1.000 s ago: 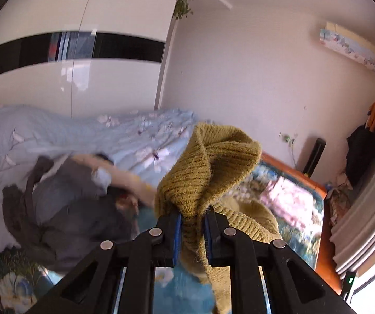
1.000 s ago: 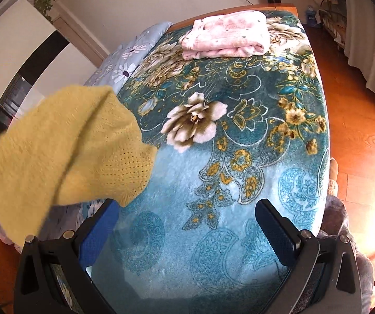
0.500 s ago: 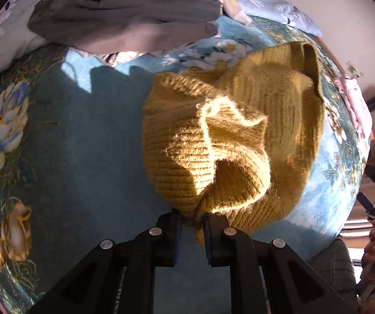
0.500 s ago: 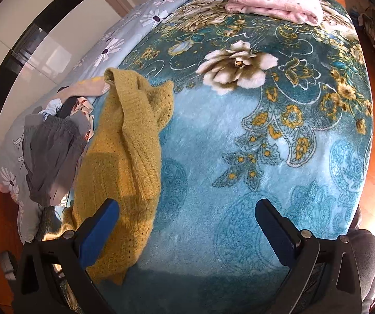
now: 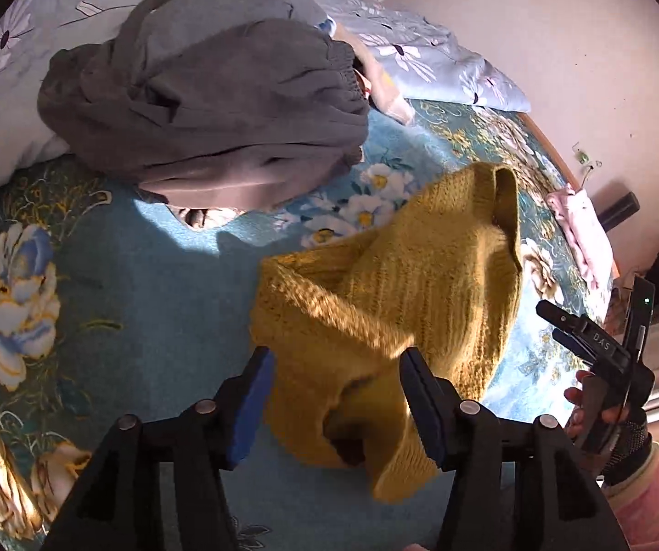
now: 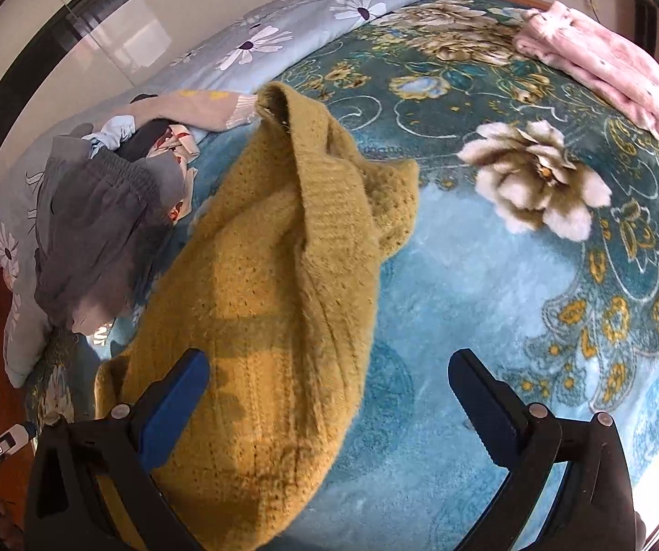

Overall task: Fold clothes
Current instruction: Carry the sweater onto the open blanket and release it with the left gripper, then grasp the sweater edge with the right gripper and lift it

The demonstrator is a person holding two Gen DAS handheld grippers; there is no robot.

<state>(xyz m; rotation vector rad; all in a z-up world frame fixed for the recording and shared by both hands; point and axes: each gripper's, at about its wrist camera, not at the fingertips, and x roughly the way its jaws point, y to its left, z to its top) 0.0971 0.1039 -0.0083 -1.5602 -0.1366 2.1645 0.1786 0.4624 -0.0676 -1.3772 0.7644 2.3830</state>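
Observation:
A mustard-yellow knit sweater (image 5: 425, 271) lies crumpled on the teal floral blanket (image 5: 154, 303). My left gripper (image 5: 336, 397) hovers over the sweater's near end, open, with the knit bunched between and below its blue pads but not clamped. In the right wrist view the sweater (image 6: 274, 284) stretches from the lower left toward the bed's far side. My right gripper (image 6: 329, 390) is open just above its near right edge, holding nothing. The left wrist view also shows the right gripper (image 5: 605, 349) in a hand at the far right.
A heap of grey clothing (image 5: 219, 101) with other garments sits on a pale blue floral quilt (image 6: 306, 27) left of the sweater. A folded pink garment (image 6: 605, 59) lies at the bed's far corner. Bare teal blanket (image 6: 490, 275) spreads to the right.
The left gripper brought the sweater down onto the bed, then opened and let it go. The right gripper, open throughout, has come closer to the sweater.

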